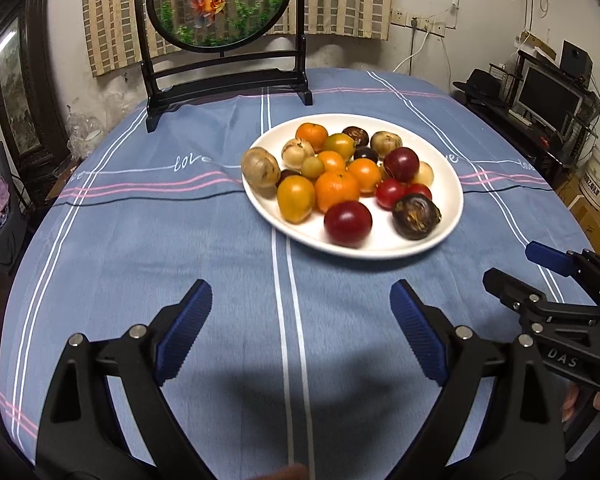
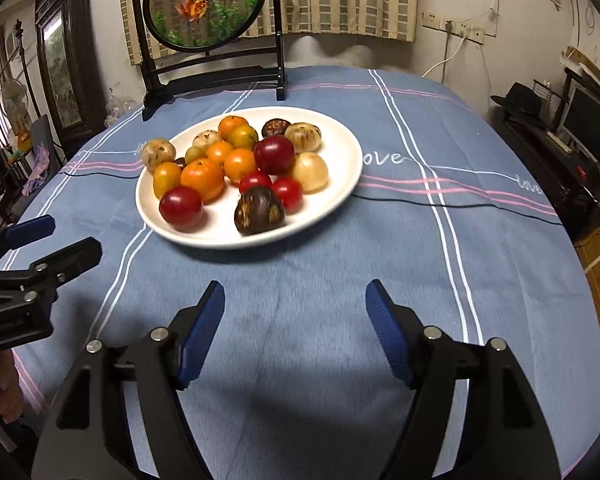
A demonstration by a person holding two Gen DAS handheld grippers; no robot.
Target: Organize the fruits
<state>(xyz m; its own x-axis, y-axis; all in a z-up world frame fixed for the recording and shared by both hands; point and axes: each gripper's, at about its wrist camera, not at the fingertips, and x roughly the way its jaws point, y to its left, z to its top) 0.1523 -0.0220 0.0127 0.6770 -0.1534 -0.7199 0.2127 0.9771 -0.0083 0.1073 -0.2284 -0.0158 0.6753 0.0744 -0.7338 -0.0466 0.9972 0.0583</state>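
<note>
1. My left gripper [image 1: 300, 304] is wide open with nothing between the blue pads, hovering over the blue tablecloth [image 1: 140, 240] short of the plate.
2. My right gripper [image 2: 296, 304] is the same: jaws spread, empty, near side of the plate.
3. All the fruit is piled on the white plate [image 1: 380, 246], mid-table: oranges, red plums, brown and dark ones.
4. Nearest me are a red plum [image 1: 348, 223] and a dark fruit [image 1: 416, 216].
5. A brown fruit [image 1: 261, 168] sits on the plate's left rim.
6. The goldfish screen [image 1: 220, 4] stands behind the plate.
</note>
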